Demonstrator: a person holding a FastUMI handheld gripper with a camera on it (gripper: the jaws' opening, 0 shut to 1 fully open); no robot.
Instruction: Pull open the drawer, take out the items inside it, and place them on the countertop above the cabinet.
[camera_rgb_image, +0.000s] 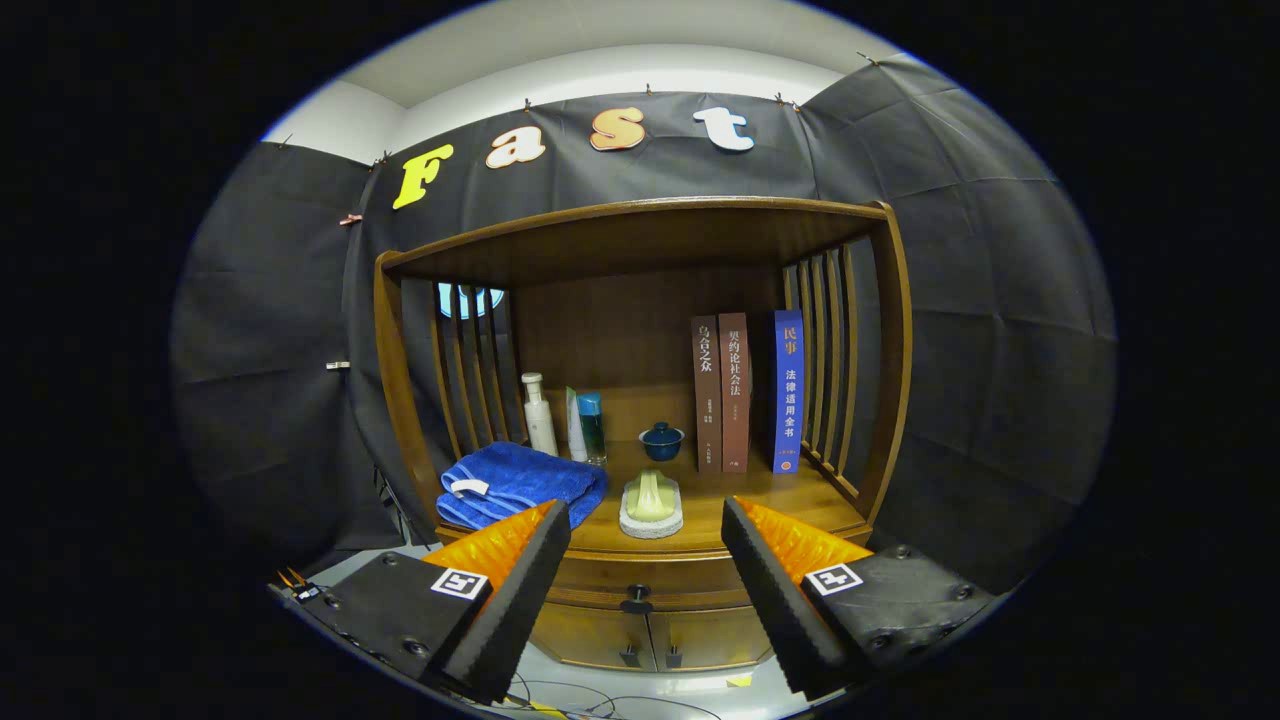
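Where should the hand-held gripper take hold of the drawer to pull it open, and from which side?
Probably by the small dark knob at the middle of the drawer front, approached straight from the front. It sticks out, so the open hand-held gripper could close its fingers on either side of it.

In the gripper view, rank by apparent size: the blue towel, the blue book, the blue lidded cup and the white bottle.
1. blue towel, nearest
2. blue book
3. white bottle
4. blue lidded cup

The open tool holds nothing.

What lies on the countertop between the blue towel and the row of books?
In the gripper view, a soap dish lies between the towel and the books, beyond the open tongs; a blue lidded cup stands behind it.
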